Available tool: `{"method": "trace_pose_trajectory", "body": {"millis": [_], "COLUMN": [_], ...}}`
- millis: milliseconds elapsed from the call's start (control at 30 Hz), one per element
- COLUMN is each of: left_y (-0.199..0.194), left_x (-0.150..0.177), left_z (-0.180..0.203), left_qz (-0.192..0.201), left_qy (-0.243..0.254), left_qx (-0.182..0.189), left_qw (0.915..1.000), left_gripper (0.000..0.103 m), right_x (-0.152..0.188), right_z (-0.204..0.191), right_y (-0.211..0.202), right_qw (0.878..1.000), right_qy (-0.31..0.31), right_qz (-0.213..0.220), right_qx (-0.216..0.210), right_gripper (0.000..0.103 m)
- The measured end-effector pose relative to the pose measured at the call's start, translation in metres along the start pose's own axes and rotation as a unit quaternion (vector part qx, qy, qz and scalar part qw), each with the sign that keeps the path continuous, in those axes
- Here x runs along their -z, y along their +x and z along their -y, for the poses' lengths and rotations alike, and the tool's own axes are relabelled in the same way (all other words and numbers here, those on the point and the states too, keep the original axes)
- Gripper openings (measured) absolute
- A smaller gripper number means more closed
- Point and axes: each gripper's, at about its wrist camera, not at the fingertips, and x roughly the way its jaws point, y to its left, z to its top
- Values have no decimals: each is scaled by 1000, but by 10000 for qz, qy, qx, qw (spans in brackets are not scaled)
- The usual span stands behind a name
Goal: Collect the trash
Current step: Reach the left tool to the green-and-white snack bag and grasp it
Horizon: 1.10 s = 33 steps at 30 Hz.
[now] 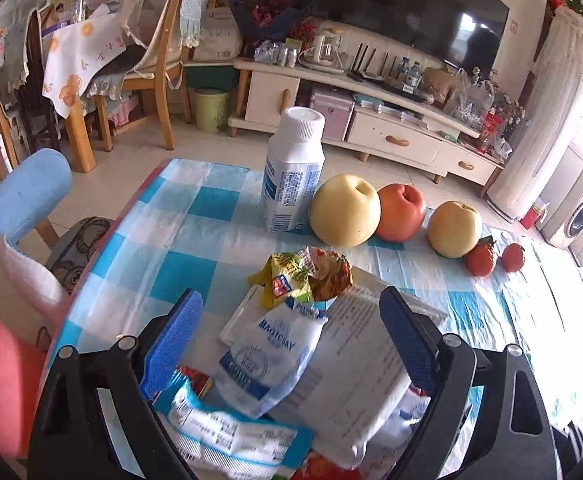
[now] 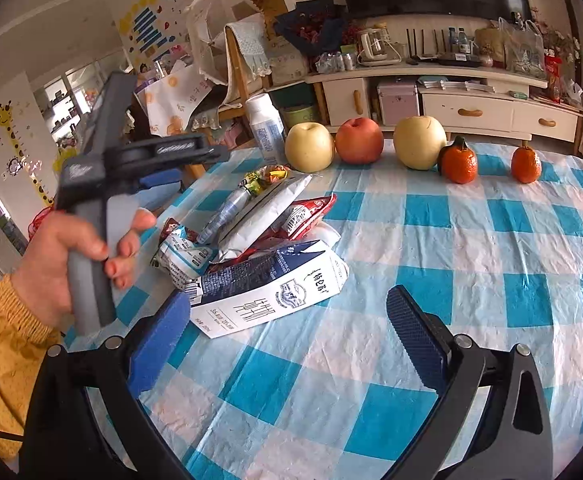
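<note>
crinkled wrappers (image 1: 275,360), flattened carton (image 2: 267,288), glossy checked cloth (image 2: 431,240), both tongs (image 1: 291,336) (image 2: 287,332) wide open, empty

The left black two-finger gripper with blue ribbed pads (image 1: 291,328) has its jaws spread wide, tilted downward. The person's left hand (image 2: 79,252), in a mustard-yellow knitted sleeve, wraps its grey handle. The right black gripper with blue pads (image 2: 291,320) likewise gapes wide, angled down.
</note>
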Motion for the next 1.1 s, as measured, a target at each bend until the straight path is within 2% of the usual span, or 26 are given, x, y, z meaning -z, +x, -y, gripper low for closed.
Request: {"method": "trace_pose_trajectory", "body": {"millis": [167, 367, 433, 500, 767, 1100], "left_y": [53, 98, 108, 115, 106, 71], "left_x": [-23, -28, -26, -24, -5, 42], "left_z": [9, 11, 14, 19, 33, 67], "left_qz": [-480, -954, -1071, -1140, -1167, -1148], "left_qy": [-41, 24, 96, 212, 382, 638], "left_qx": [-172, -369, -380, -441, -217, 150], "left_qw": [9987, 9948, 9935, 9923, 9922, 9912], "left_gripper": [89, 89, 83, 81, 69, 69], "right_x": [1, 0, 0, 0, -1, -1], "right_z": [-5, 4, 7, 9, 19, 33], "right_y": [2, 0, -2, -3, -4, -11], "right_qw": [9997, 9999, 10000, 9999, 9995, 9986], "right_qy": [-242, -88, -15, 45, 291, 501], "right_qz": [-32, -25, -21, -19, -72, 3], "right_qx": [31, -42, -83, -122, -46, 143], "right_gripper": [99, 99, 99, 99, 99, 99]}}
